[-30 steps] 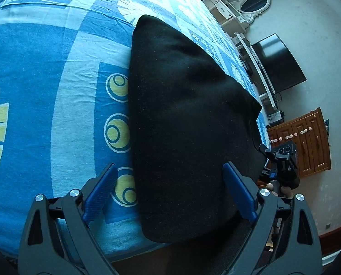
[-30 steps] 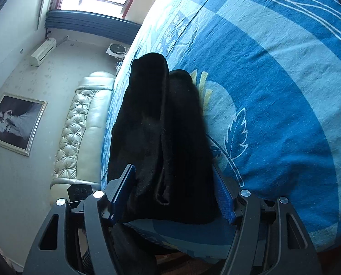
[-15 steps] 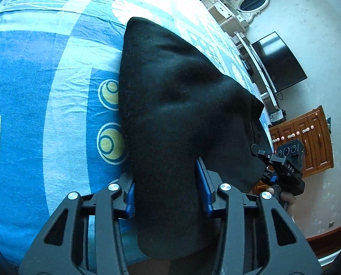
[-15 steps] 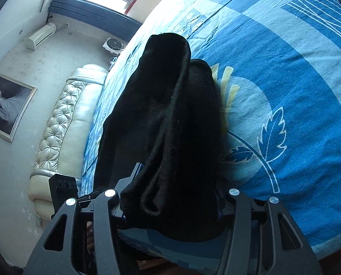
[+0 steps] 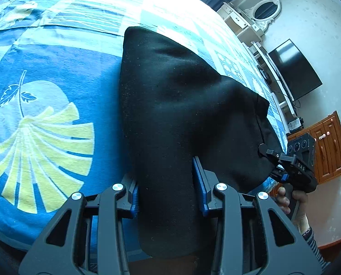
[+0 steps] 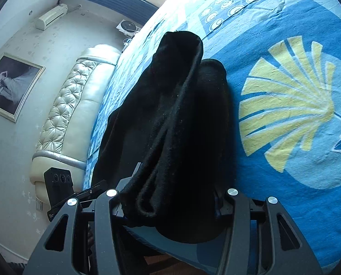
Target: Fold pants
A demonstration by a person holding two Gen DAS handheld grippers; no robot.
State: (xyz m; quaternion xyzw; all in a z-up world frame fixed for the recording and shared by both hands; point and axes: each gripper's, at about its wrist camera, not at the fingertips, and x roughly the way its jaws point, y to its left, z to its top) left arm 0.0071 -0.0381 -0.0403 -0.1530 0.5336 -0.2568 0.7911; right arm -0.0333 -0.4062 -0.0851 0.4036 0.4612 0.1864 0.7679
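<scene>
The black pants (image 5: 175,114) lie on the bed (image 5: 56,64), near its edge, partly lifted at both near corners. In the left wrist view the left gripper (image 5: 168,183) is clamped on one end of the pants, its blue pads pressing the cloth from both sides; its jaws have just closed. Only this view shows the right gripper (image 5: 282,162) from outside, gripping the pants' far corner, with a hand (image 5: 291,201) below it. The right wrist view shows the right gripper (image 6: 168,197) holding a bunched, layered fold of the pants (image 6: 182,114), and the headboard (image 6: 72,114).
</scene>
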